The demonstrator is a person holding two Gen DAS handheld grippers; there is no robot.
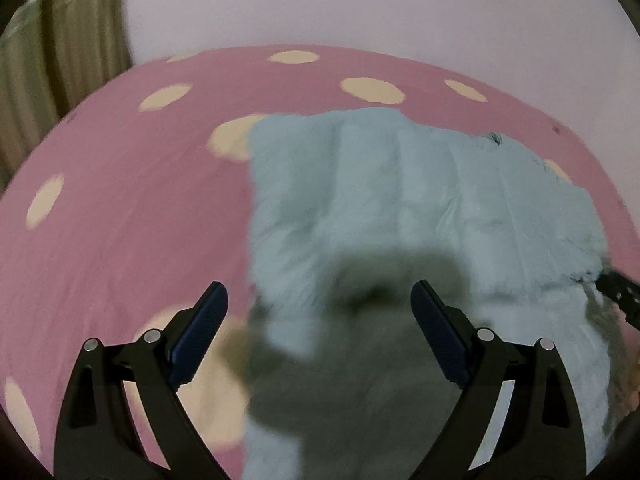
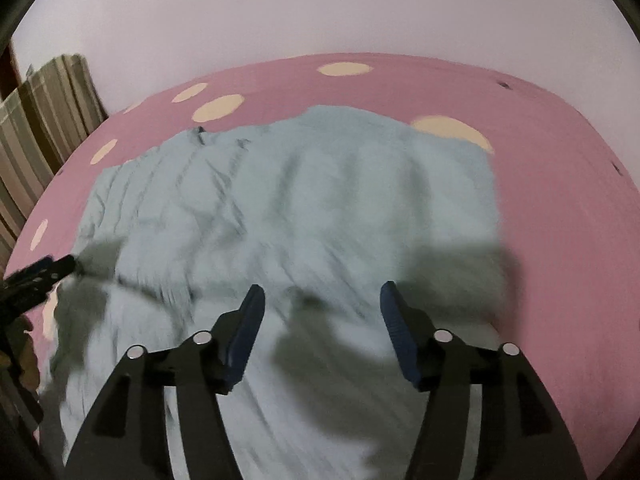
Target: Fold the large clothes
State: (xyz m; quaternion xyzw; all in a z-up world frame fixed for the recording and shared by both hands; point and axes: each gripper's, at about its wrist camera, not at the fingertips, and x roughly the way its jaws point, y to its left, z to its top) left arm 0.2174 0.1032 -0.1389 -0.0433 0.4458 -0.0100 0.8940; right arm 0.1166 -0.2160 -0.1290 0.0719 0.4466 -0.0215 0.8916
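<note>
A pink bedsheet [image 2: 560, 208] with cream dots meets a pale wall [image 2: 320, 12], striped curtain [image 2: 44, 120] at left

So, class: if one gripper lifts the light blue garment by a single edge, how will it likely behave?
The light blue garment would probably flop and drape, since it lies creased and rumpled on the pink spotted sheet. It looks thin, so likely light for its spread. Its far parts may drag along, bunching rather than sliding flat. Both grippers' fingers stand open above it.
</note>
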